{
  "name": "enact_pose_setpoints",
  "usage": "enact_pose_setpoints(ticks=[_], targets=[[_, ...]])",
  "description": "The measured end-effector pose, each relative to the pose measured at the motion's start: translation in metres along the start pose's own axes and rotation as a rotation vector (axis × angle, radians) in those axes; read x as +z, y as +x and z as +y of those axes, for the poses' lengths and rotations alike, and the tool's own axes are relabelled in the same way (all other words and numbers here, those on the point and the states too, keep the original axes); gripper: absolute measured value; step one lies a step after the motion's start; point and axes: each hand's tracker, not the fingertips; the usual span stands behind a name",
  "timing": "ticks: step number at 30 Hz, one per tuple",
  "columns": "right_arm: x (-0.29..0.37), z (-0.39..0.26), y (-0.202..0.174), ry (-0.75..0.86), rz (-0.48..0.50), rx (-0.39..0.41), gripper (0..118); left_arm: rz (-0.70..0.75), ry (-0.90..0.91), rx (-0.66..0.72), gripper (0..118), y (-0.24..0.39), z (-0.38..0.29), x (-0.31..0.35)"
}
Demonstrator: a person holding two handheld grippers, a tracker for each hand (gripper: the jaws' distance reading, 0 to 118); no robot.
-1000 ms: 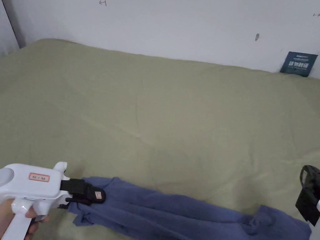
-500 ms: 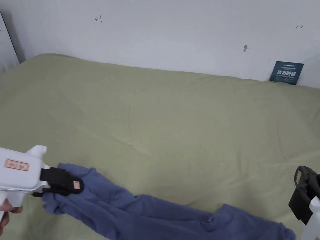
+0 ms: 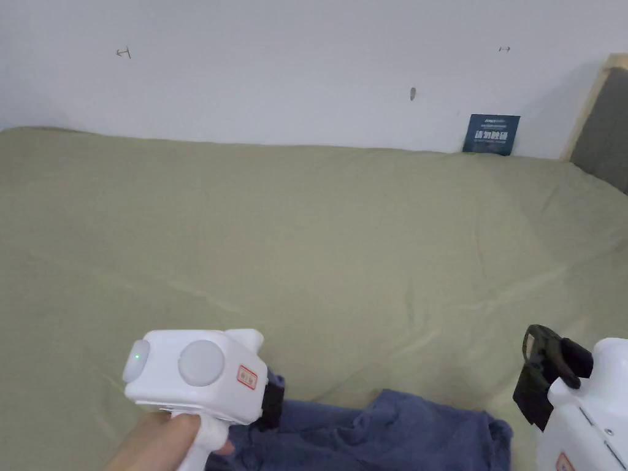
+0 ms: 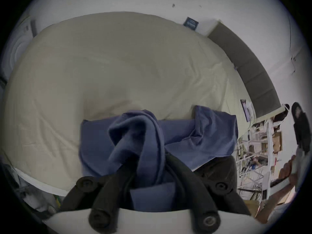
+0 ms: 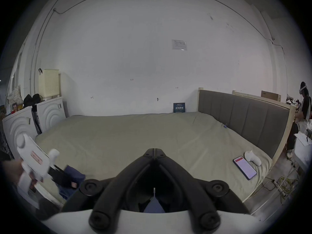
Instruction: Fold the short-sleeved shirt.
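**Blue shirt bunched at the near edge of the bed**

The blue shirt (image 3: 392,432) lies crumpled on the green bed sheet (image 3: 306,245), at the near edge of the bed, and a part of it hangs over that edge. The left gripper (image 4: 148,158) holds a thick bunch of the cloth: in the left gripper view both black jaws press on a twisted fold that rises between them. A hand (image 3: 160,443) holds its white body low in the head view. The right gripper (image 5: 154,150) is above the bed, to the right of the shirt, and its jaws are pressed together at the tips with nothing between them. On the far right part of the sheet a phone (image 5: 244,167) lies beside a small white object (image 5: 252,157). A dark blue sign (image 3: 490,134) leans on the white wall (image 3: 276,73).
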Motion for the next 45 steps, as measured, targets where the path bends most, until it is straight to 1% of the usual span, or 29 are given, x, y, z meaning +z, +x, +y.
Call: enact_pose_setpoints(ticks=[1, 2, 3, 4, 5, 6, 7, 8, 9, 10, 11, 13, 15, 17, 19, 20, 21, 22, 25, 26, 27, 28, 29, 30, 35, 37, 39, 42, 45], targets=[[0.0, -0.001, 0.002, -0.003, -0.007, -0.001, 1, -0.012, -0.005, 0.003, 41, 0.006, 0.001, -0.01], [0.001, -0.001, 0.004, -0.006, -0.009, -0.002, 1, -0.017, 0.005, 0.001, 85, 0.011, 0.001, -0.021], [0.002, -0.002, 0.006, -0.011, -0.014, -0.004, 1, -0.035, 0.011, -0.015, 118, 0.019, -0.003, -0.03], [0.002, -0.002, 0.008, -0.015, -0.017, -0.004, 1, -0.044, -0.005, -0.024, 113, 0.023, -0.004, -0.037], [0.003, -0.002, 0.009, -0.015, -0.019, -0.002, 1, -0.071, 0.055, -0.02, 110, 0.026, -0.006, -0.038], [0.004, -0.002, 0.011, -0.016, -0.027, -0.001, 1, -0.087, 0.014, -0.008, 110, 0.025, -0.006, -0.037], [0.004, -0.002, 0.012, -0.018, -0.027, -0.002, 1, -0.12, 0.001, 0.013, 106, 0.027, -0.006, -0.028], [0.004, -0.002, 0.014, -0.018, -0.028, -0.003, 1, -0.134, 0.038, 0.031, 94, 0.024, -0.007, -0.02], [0.003, -0.002, 0.014, -0.019, -0.033, -0.005, 1, -0.145, 0.051, 0.024, 72, 0.018, -0.007, -0.008], [0.002, -0.003, 0.015, -0.02, -0.034, -0.006, 1, -0.164, 0.077, 0.027, 18, 0.011, -0.007, 0.002], [0.001, -0.003, 0.015, -0.02, -0.034, -0.01, 1, -0.189, 0.108, 0.048, 0, -0.003, -0.006, 0.018], [-0.001, -0.004, 0.014, -0.02, -0.033, -0.019, 1, -0.214, 0.163, 0.111, 0, -0.025, -0.007, 0.035], [-0.004, -0.005, 0.011, -0.024, -0.028, -0.025, 1, -0.224, 0.15, 0.124, 0, -0.049, -0.003, 0.041], [-0.008, -0.006, 0.008, -0.031, -0.019, -0.031, 1, -0.202, 0.135, 0.185, 0, -0.063, 0.0, 0.035], [-0.009, -0.007, 0.005, -0.039, -0.009, -0.034, 1, -0.21, 0.107, 0.171, 0, -0.071, 0.001, 0.017], [-0.009, -0.008, 0.004, -0.041, -0.009, -0.032, 1, -0.213, 0.096, 0.183, 0, -0.068, -0.001, 0.006], [-0.009, -0.008, 0.003, -0.046, -0.004, -0.029, 1, -0.248, 0.071, 0.196, 0, -0.063, -0.002, -0.005], [-0.009, -0.009, 0.002, -0.05, -0.001, -0.024, 1, -0.321, -0.004, 0.223, 0, -0.054, -0.005, -0.019], [-0.009, -0.01, 0.003, -0.063, 0.001, -0.014, 1, -0.415, -0.087, 0.222, 0, -0.028, -0.019, -0.06], [-0.008, -0.011, 0.003, -0.066, -0.002, -0.01, 1, -0.408, -0.064, 0.192, 0, -0.021, -0.023, -0.073], [-0.008, -0.011, 0.004, -0.07, -0.007, -0.005, 1, -0.374, -0.068, 0.184, 0, -0.012, -0.028, -0.084], [-0.008, -0.011, 0.005, -0.074, -0.007, -0.004, 1, -0.378, -0.061, 0.19, 0, -0.008, -0.032, -0.092], [-0.008, -0.012, 0.006, -0.078, -0.009, -0.004, 1, -0.452, -0.036, 0.226, 0, -0.014, -0.032, -0.092], [-0.008, -0.013, 0.006, -0.082, -0.013, -0.002, 1, -0.489, -0.017, 0.259, 0, -0.019, -0.031, -0.092], [-0.014, -0.016, 0.002, -0.099, -0.007, -0.008, 1, -0.509, -0.045, 0.274, 0, -0.036, -0.027, -0.075], [-0.014, -0.015, -0.002, -0.095, 0.003, -0.014, 1, -0.487, -0.024, 0.247, 0, -0.044, -0.025, -0.048], [-0.015, -0.013, -0.006, -0.093, 0.017, -0.006, 1, -0.505, 0.033, 0.194, 0, -0.063, -0.025, -0.012], [-0.017, -0.01, -0.014, -0.089, 0.034, 0.008, 1, -0.441, 0.118, 0.205, 0, -0.102, -0.028, 0.035], [-0.018, -0.009, -0.02, -0.086, 0.048, 0.006, 1, -0.316, 0.109, 0.202, 0, -0.136, -0.031, 0.051]])
